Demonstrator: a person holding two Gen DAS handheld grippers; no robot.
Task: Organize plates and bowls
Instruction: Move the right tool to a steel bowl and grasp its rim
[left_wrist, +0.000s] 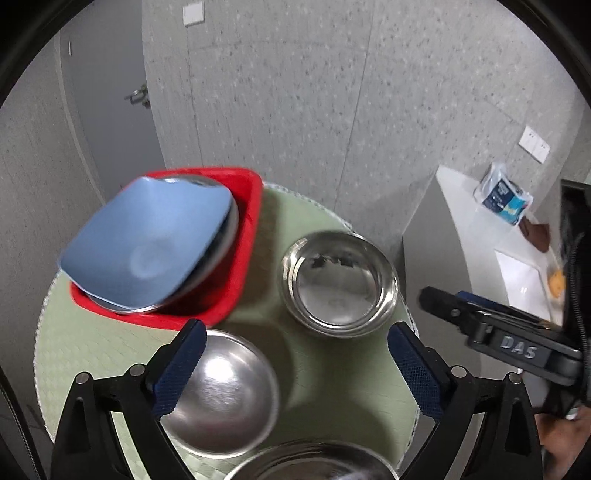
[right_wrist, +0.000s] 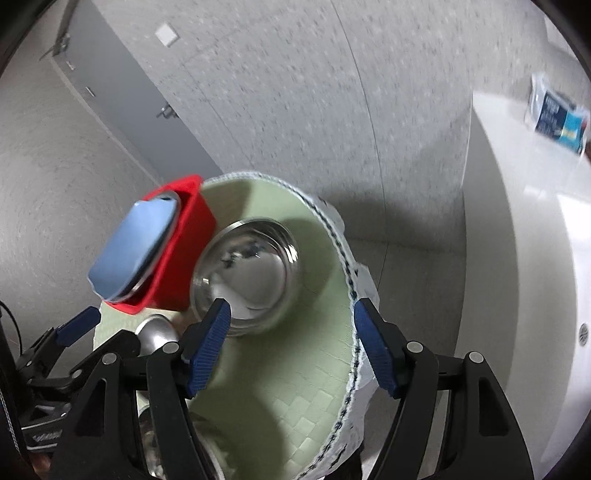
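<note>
Left gripper (left_wrist: 297, 343) spread, empty, above shiny upturned steel bowl (left_wrist: 225, 395); right gripper (right_wrist: 291, 332) likewise spread. Bottom-edge bowl (left_wrist: 314, 463) cut off.

1. Left gripper (left_wrist: 297, 363): black frame, silver round screws, blue textured finger pads (left_wrist: 181, 369).
2. Right gripper (right_wrist: 291, 345): same black frame and blue pads (right_wrist: 208, 347); its body was marked "DAS".
</note>
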